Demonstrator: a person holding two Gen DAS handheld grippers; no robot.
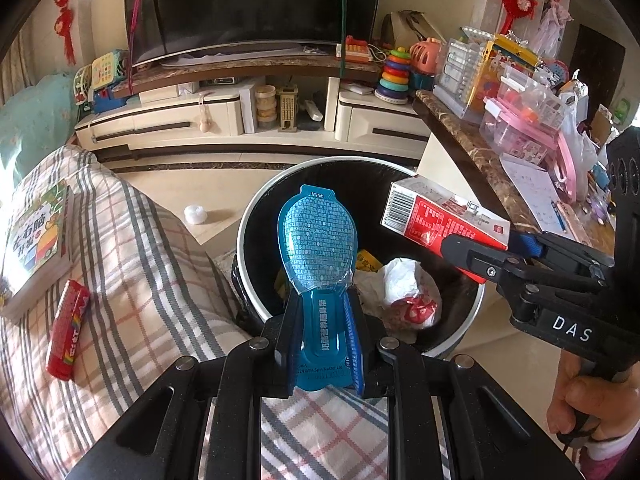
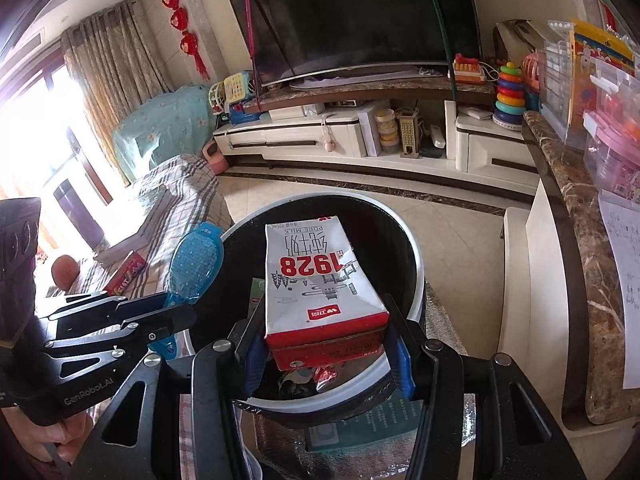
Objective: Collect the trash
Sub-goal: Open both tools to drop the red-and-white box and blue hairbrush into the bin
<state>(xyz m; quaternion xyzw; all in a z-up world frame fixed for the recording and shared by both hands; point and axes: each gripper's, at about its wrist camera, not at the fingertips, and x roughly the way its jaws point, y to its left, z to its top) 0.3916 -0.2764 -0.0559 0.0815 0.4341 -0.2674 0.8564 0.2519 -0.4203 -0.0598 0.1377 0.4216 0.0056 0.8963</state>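
Observation:
My left gripper (image 1: pixel 320 328) is shut on a blue spoon-shaped plastic package (image 1: pixel 318 240) and holds it above the near rim of a round black trash bin (image 1: pixel 256 216). My right gripper (image 2: pixel 326 344) is shut on a red and white milk carton (image 2: pixel 320 276) and holds it over the bin (image 2: pixel 400 232). In the left wrist view the carton (image 1: pixel 436 216) and the right gripper (image 1: pixel 496 256) hang over the bin's right side. In the right wrist view the blue package (image 2: pixel 196 268) and the left gripper (image 2: pixel 160 316) are at the bin's left rim. Crumpled wrappers (image 1: pixel 404 292) lie inside the bin.
A checked sofa cover (image 1: pixel 132 264) at the left bears a red candy tube (image 1: pixel 66 332) and a book (image 1: pixel 36 240). A marble-topped counter (image 1: pixel 476 148) with toys stands at the right. A white wad (image 1: pixel 195 214) lies on the floor. A TV cabinet (image 1: pixel 248 116) stands behind.

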